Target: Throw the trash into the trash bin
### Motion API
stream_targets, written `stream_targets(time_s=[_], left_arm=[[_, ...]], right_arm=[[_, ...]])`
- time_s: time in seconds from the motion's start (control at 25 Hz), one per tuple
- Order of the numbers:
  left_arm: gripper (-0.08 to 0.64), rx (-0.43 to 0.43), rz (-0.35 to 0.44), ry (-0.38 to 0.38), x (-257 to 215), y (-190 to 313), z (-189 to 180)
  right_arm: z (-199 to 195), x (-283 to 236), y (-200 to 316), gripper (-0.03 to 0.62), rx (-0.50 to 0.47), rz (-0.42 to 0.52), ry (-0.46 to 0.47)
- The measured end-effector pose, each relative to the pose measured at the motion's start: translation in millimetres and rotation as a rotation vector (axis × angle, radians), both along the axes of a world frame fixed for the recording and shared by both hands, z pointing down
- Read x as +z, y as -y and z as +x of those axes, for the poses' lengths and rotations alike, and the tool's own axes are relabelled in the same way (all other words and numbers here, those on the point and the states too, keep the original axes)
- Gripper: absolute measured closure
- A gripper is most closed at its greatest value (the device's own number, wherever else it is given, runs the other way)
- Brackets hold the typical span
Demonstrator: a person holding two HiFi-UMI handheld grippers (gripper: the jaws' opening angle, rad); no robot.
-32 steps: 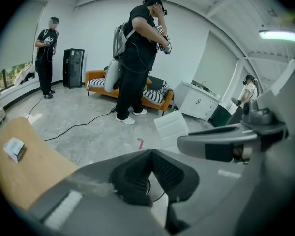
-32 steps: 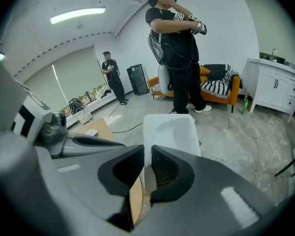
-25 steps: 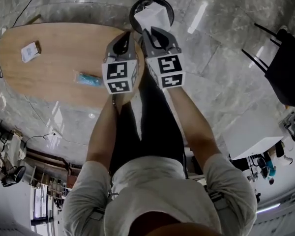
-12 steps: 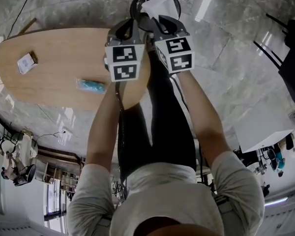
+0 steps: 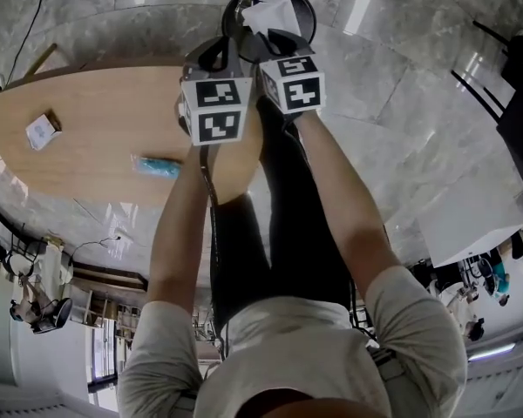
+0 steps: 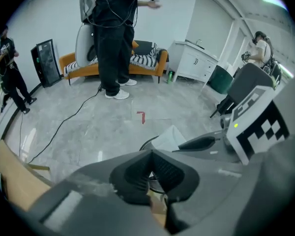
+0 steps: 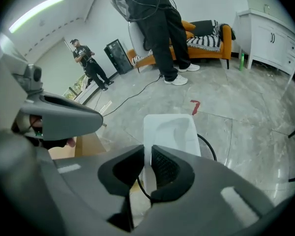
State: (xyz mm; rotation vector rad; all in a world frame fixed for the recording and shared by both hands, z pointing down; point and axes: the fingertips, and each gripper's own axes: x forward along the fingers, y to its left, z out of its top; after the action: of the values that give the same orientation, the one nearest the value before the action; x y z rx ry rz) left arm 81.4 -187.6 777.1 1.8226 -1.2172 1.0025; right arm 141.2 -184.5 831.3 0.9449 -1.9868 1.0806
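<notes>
A black round trash bin [image 5: 234, 7] stands on the floor just past the wooden table [image 5: 87, 138]. My right gripper [image 5: 275, 40] is shut on a white, thin plastic tray piece [image 5: 270, 13], which hangs over the bin's mouth. In the right gripper view the white piece [image 7: 169, 131] stands up between the pads, with the bin's rim [image 7: 210, 149] under it. My left gripper [image 5: 220, 57] hovers close beside the right one, above the table's end, its jaws shut and empty. In the left gripper view, my left gripper [image 6: 151, 156] points at the bin [image 6: 146, 143] and the white piece [image 6: 170, 137].
A blue packet [image 5: 157, 165] and a small white packet [image 5: 41, 130] lie on the table. A black chair [image 5: 516, 103] stands at the right. Across the room are people [image 6: 113, 38], an orange sofa [image 6: 81, 65], a white cabinet [image 6: 196, 63] and a floor cable [image 6: 64, 124].
Both grippers have sunk toward the bin, and the white piece has come lower over its mouth. The right gripper's grip has not changed.
</notes>
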Motion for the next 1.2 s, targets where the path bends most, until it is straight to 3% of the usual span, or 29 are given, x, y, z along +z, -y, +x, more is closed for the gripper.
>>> stream_targets(time_s=[0.2, 0.44, 0.84, 1.2], left_arm=[[0.541, 0.036, -0.019, 0.032, 10, 4, 0], [0.541, 0.24, -0.021, 0.1, 31, 17, 9], [0.541, 0.28, -0.049, 0.124, 49, 11, 8], [0.541, 0.254, -0.043, 0.099, 50, 18, 10]], right_arm=[[7, 23, -3, 0.54, 0.008, -0.029, -0.011], [11, 49, 0, 0.54, 0.097, -0.077, -0.001], [13, 111, -11, 0.54, 0.103, -0.169, -0.021], [11, 120, -9, 0.537, 0.083, -0.16, -0.022]])
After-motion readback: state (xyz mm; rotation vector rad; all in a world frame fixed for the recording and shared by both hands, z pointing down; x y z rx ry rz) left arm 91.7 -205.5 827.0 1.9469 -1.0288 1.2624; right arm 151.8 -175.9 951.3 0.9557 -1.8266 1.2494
